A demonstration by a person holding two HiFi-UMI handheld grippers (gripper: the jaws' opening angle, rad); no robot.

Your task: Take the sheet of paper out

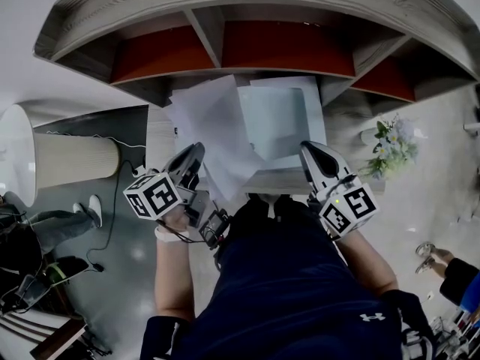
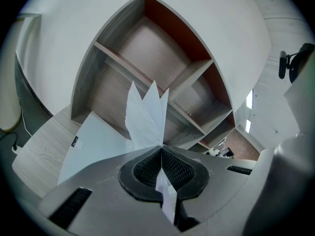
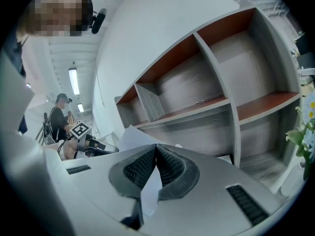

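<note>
A white sheet of paper (image 1: pixel 214 122) rises crumpled from the desk, left of a pale translucent folder (image 1: pixel 279 118) that lies flat. My left gripper (image 1: pixel 199 151) is shut on the sheet's lower edge; in the left gripper view the sheet (image 2: pixel 145 114) stands up out of the closed pads (image 2: pixel 147 168), with the folder (image 2: pixel 93 149) to the left below. My right gripper (image 1: pixel 307 148) sits at the folder's near right edge. In the right gripper view its jaws (image 3: pixel 156 147) are shut with a thin pale layer, seemingly the folder's edge, pinched between them.
A grey wooden shelf unit (image 1: pixel 225 47) with red-backed compartments stands at the back of the desk (image 1: pixel 161 137). A lamp shade (image 1: pixel 75 160) is to the left and a flower bunch (image 1: pixel 391 147) to the right. Another person (image 3: pixel 61 116) with a gripper is in the background.
</note>
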